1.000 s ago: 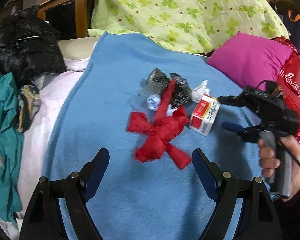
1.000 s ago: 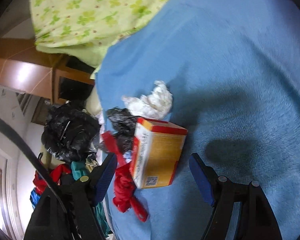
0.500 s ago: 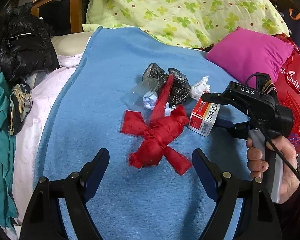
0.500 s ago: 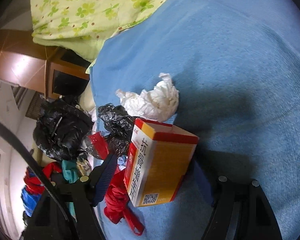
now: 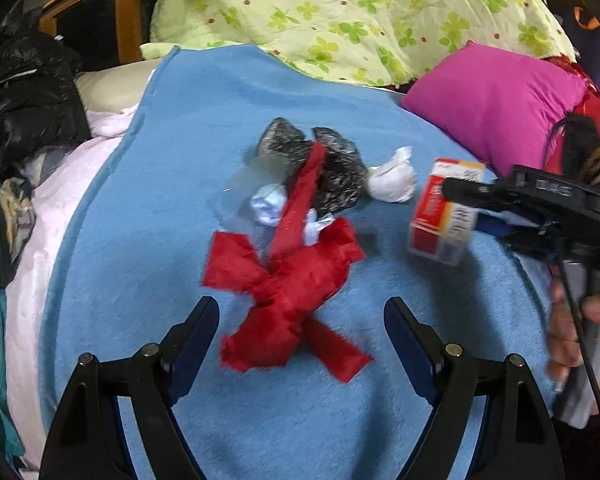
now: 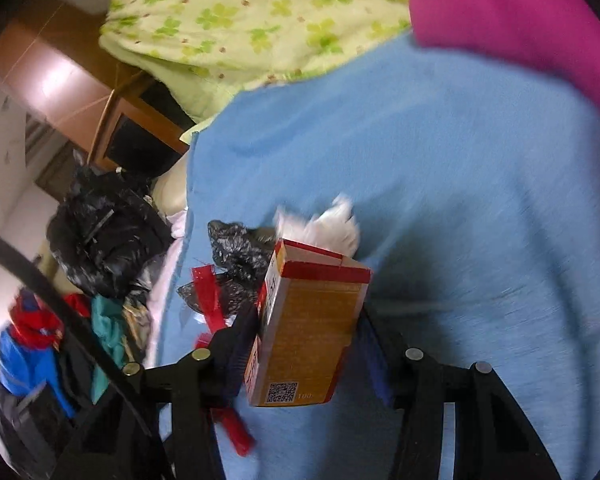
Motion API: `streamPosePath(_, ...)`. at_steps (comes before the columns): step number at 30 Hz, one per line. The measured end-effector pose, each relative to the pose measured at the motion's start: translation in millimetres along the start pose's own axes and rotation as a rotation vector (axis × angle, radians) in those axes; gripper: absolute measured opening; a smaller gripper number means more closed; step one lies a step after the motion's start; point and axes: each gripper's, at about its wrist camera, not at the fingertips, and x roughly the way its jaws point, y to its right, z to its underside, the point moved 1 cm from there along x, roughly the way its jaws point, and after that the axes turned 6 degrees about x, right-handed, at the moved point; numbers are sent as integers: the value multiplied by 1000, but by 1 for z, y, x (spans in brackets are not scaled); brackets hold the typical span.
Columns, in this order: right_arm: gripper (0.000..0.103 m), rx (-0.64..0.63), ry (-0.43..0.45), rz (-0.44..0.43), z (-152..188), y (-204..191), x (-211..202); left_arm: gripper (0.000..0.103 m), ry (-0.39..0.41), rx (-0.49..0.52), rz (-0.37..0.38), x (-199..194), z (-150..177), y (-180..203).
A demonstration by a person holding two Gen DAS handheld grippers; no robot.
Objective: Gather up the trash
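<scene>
R tool (image 6: 308,344) closing on box (image 6: 312,328).

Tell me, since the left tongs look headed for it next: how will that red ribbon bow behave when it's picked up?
Probably floppy: the red ribbon bow lies limp on the blue blanket, tails splayed flat. Likely very light, being thin fabric strips. One long tail runs up over the black crumpled plastic, so lifting may drag or snag that. The open left tongs should pinch its knotted middle.

I see a red ribbon (image 5: 288,292) on the blue blanket (image 5: 160,208), a red-and-orange box (image 6: 308,328), and a green clover-patterned quilt (image 5: 340,16).
</scene>
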Motion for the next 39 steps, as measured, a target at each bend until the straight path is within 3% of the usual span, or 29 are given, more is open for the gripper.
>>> streamPosePath(2, 54, -77, 20, 57, -2, -3, -19, 82, -11, 17, -12, 6, -3, 6)
streamPosePath(4, 54, -145, 22, 103, 0, -2, -36, 67, -31, 23, -6, 13, -5, 8)
streamPosePath(9, 54, -312, -90, 245, 19, 8, -46, 32, -99, 19, -9, 32, -2, 9)
streamPosePath(10, 55, -323, -101, 253, 21, 13, -47, 23, -92, 4, -4, 32, -2, 8)
streamPosePath(13, 60, -344, -140, 215, 26, 13, -46, 17, -79, -31, 20, 27, -2, 7)
streamPosePath(15, 70, -344, -153, 173, 24, 11, -48, 16, -65, -29, 29, 21, -1, 10)
streamPosePath(17, 73, -325, -142, 143, 21, 14, -52, 16, -64, -23, 43, 16, 1, 14)
streamPosePath(22, 73, -252, -105, 95, 18, 18, -60, 20, -44, -23, 85, -4, 8, 15)
streamPosePath(23, 73, -252, -100, 97, 18, 18, -61, 24, -40, -24, 90, -7, 9, 14)
streamPosePath(25, 73, -268, -95, 95, 20, 15, -61, 60, -28, -28, 94, -13, 8, 11)
streamPosePath(27, 73, -294, -90, 99, 22, 10, -59, 71, 10, -30, 79, -19, 4, 7)
streamPosePath(30, 73, -328, -94, 99, 25, 2, -51, 72, 22, -32, 77, -20, -2, 2)
streamPosePath(37, 73, -436, -99, 150, 41, -9, -34, 71, -45, -37, 110, 18, -4, 5)
streamPosePath(38, 64, -451, -92, 171, 44, -9, -32, 71, -52, -45, 109, 24, -2, 5)
streamPosePath(39, 52, -463, -89, 187, 46, -9, -30, 63, -52, -53, 120, 27, -2, 6)
